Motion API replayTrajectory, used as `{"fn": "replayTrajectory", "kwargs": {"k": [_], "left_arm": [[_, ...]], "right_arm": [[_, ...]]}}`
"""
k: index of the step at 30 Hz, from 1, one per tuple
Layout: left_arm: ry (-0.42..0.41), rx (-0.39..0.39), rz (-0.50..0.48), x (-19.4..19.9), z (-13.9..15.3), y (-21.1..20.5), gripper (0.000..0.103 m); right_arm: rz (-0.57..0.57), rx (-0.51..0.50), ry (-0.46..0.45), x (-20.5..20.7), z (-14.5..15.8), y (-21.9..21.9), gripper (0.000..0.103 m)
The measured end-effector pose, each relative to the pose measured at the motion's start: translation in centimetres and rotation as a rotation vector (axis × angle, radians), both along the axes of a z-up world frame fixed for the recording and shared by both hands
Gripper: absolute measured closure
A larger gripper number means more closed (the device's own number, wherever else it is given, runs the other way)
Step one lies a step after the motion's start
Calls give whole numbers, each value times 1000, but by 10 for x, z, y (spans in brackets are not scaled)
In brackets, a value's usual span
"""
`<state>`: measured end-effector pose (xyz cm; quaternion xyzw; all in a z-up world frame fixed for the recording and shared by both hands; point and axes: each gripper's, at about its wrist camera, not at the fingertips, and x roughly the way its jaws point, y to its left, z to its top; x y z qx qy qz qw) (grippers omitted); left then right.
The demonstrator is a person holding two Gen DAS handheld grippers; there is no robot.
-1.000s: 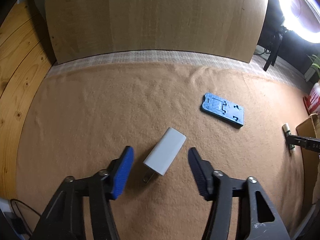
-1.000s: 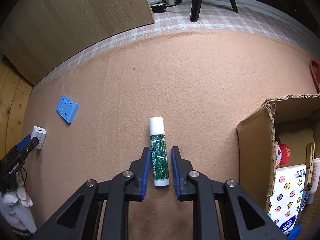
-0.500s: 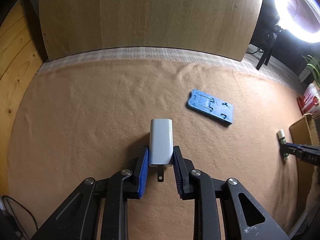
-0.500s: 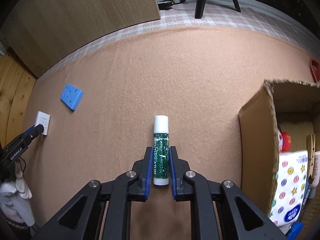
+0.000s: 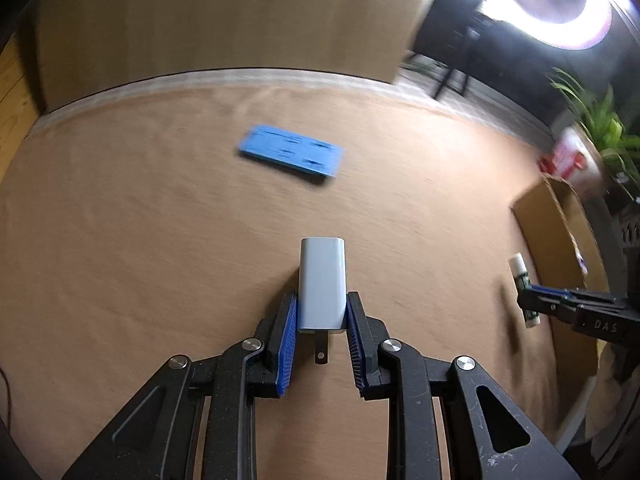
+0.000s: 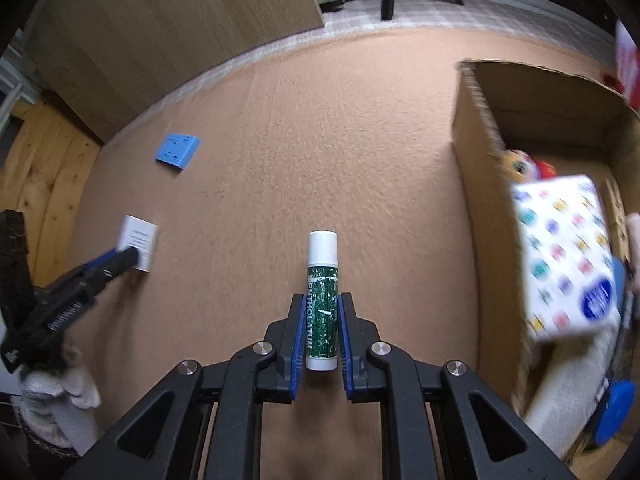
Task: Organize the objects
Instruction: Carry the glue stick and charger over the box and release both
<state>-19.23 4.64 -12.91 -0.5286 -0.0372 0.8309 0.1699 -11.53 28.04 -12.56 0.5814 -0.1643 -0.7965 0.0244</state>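
Raised off the brown felt mat [image 5: 120, 240] since a second ago: white charger [image 5: 322, 284] clamped in left gripper [image 5: 322, 312]; green lip-balm tube [image 6: 322, 300] clamped in right gripper [image 6: 322, 320], beside cardboard box [image 6: 476, 184].

A home room: tan carpet [image 6: 360, 128], wooden board [image 5: 224, 16], potted plant [image 5: 600, 120], ring light [image 5: 552, 4].

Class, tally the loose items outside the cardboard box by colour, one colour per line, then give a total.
White: 1, the charger in the left gripper
Green: 1, the lip balm in the right gripper
Blue: 1, the plastic plate
Total: 3
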Motion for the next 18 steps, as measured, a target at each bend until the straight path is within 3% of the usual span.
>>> {"fn": "replayTrajectory", "kwargs": {"k": [11, 18], "left_arm": [[57, 68, -146, 7, 40, 88, 78], [128, 79, -268, 9, 77, 158, 78]], "right_arm": [[-70, 36, 136, 63, 63, 43, 89], [-139, 165, 169, 102, 86, 78, 89]]}}
